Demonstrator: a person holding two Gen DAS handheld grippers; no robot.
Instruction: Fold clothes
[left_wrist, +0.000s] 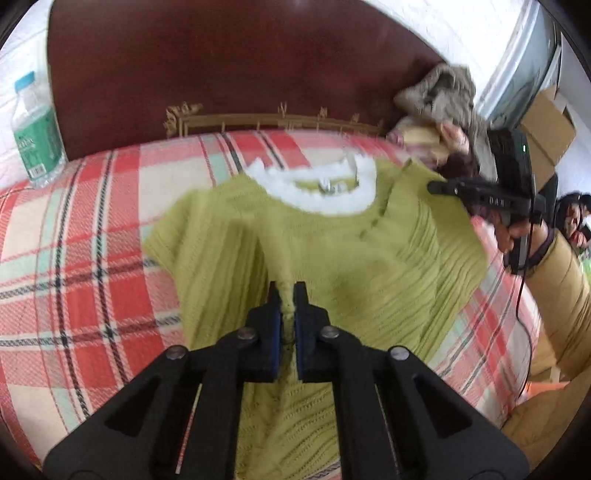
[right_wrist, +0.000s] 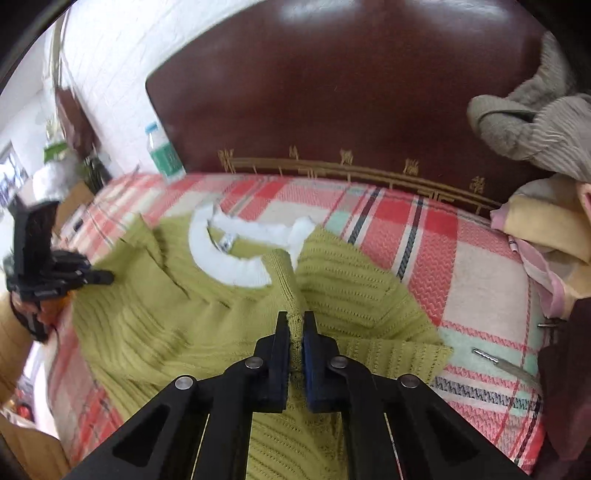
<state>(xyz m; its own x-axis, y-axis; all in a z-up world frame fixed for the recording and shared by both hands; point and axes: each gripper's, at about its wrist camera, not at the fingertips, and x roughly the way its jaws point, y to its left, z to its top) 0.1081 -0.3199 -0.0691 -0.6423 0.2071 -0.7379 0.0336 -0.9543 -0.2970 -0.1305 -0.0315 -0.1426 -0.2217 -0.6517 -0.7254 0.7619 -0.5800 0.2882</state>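
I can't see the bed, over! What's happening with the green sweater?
Left gripper shut on green sweater. Right gripper shut on it too. Nothing in the way.

Both wrist views close, angled down, sharing blurred sweater (left_wrist: 332, 258).

A home bedroom: plaid-covered bed (left_wrist: 74, 229) against dark wooden headboard (left_wrist: 221, 66).

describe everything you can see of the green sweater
The green sweater is a yellow-green ribbed knit with a fluffy white collar and short sleeves. It lies spread, rumpled, on the red plaid bedspread, collar toward the dark headboard. The left gripper and right gripper are each shut on a pinched ridge of its fabric, pulling it up.
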